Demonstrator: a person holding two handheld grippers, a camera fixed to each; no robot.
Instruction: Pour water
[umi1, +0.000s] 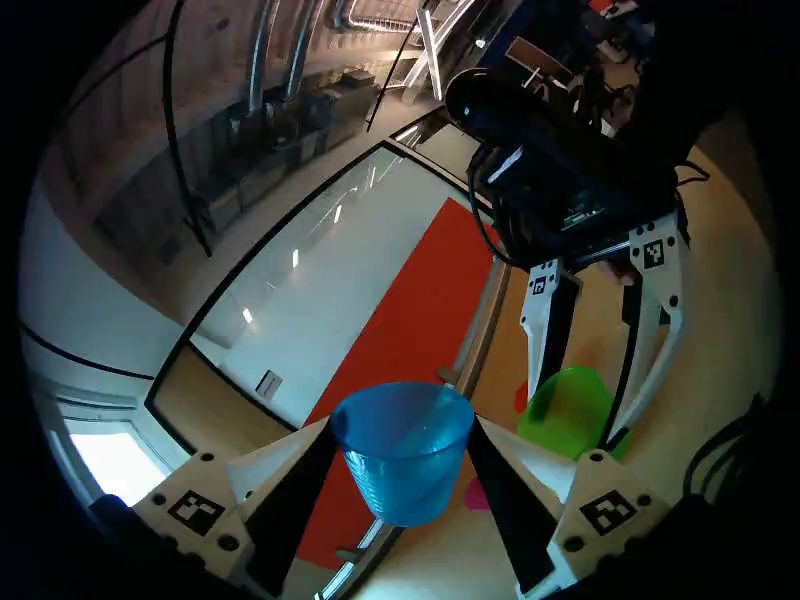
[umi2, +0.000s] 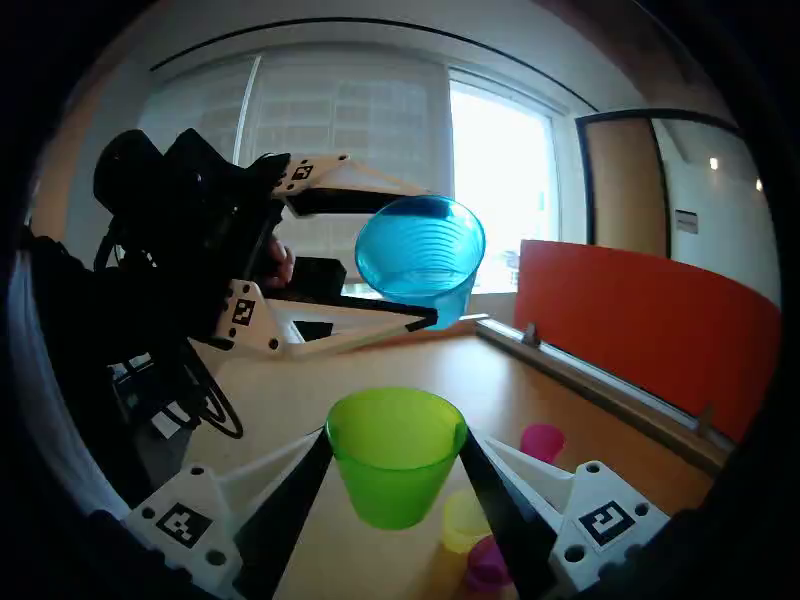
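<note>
Two fingers of the left gripper (umi1: 400, 428) clamp the blue cup (umi1: 403, 470). In the right gripper view it hangs tilted, mouth toward the camera, above the green cup (umi2: 395, 480). The right gripper (umi2: 395, 437) clamps the green cup with both fingers over the table (umi2: 290, 400), near a pink cup (umi2: 541, 440) and a yellow cup (umi2: 465, 520).
</note>
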